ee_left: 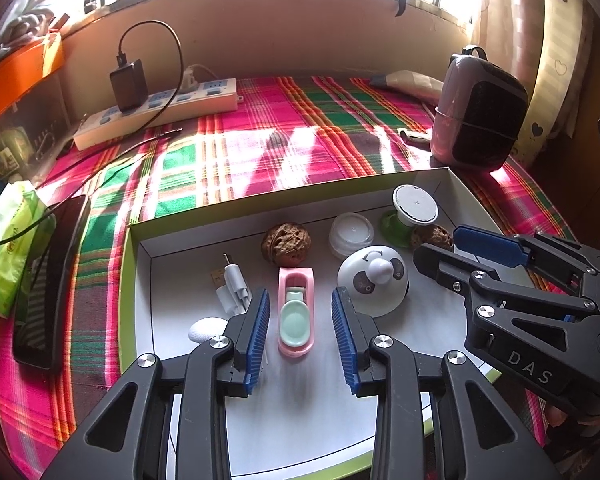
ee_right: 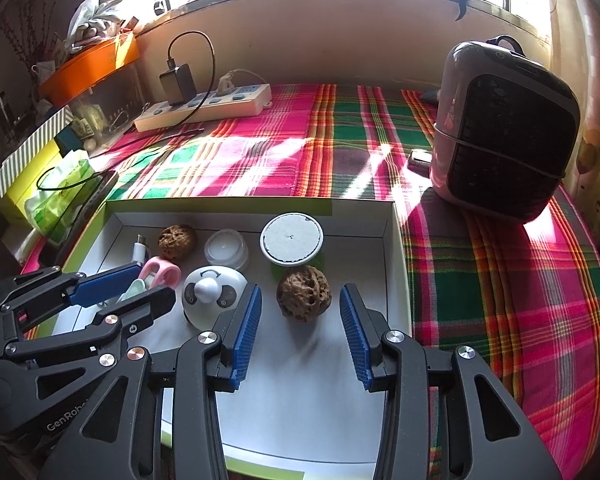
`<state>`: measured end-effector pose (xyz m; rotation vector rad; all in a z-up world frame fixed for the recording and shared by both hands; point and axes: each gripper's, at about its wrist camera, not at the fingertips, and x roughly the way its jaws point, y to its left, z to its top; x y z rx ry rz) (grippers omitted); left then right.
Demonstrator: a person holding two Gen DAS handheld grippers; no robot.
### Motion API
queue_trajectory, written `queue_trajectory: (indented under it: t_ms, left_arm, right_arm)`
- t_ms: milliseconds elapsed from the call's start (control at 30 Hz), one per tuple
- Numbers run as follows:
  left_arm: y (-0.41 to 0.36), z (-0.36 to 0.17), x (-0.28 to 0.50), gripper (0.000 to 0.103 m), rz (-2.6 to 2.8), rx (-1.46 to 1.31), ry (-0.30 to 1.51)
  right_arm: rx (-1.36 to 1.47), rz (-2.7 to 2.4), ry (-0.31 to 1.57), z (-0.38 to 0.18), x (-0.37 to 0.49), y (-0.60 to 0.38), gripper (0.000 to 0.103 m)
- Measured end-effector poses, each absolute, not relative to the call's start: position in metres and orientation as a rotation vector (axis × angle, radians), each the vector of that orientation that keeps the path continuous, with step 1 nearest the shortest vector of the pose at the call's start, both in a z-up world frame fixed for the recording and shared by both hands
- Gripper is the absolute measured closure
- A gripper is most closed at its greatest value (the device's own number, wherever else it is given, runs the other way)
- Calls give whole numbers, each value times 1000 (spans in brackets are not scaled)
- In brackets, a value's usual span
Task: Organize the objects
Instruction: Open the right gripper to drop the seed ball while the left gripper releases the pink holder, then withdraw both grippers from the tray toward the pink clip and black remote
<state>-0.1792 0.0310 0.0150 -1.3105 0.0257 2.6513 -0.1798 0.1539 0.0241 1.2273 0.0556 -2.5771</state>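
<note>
A white box with a green rim [ee_left: 260, 210] sits on the plaid cloth. My left gripper [ee_left: 301, 292] is open, its blue pads on either side of a pink and mint toy toilet [ee_left: 296, 316] without touching it. My right gripper [ee_right: 301, 288] is open too, straddling a brown walnut [ee_right: 304, 294] that rests on the box floor clear of both pads. Also in the box are a panda-faced white dome [ee_right: 214, 292], a second walnut [ee_right: 177, 242], a small white jar [ee_right: 226, 248], a green holder with a white disc [ee_right: 292, 238] and a white USB adapter [ee_left: 234, 284].
Around the box, a pink and black heater [ee_right: 504, 128] stands at the right. A white power strip [ee_left: 160, 112] with a black charger lies by the far wall. A dark phone [ee_left: 48, 284] and a green tissue pack [ee_left: 8, 248] lie left of the box.
</note>
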Motion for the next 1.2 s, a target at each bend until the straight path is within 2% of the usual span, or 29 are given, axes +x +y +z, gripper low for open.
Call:
queue_trajectory:
  t_ms: [1200]
  left_arm:
    - [21, 36, -133, 73, 2725, -1229, 11]
  right_arm:
    - [1176, -2621, 26, 39, -140, 162, 60]
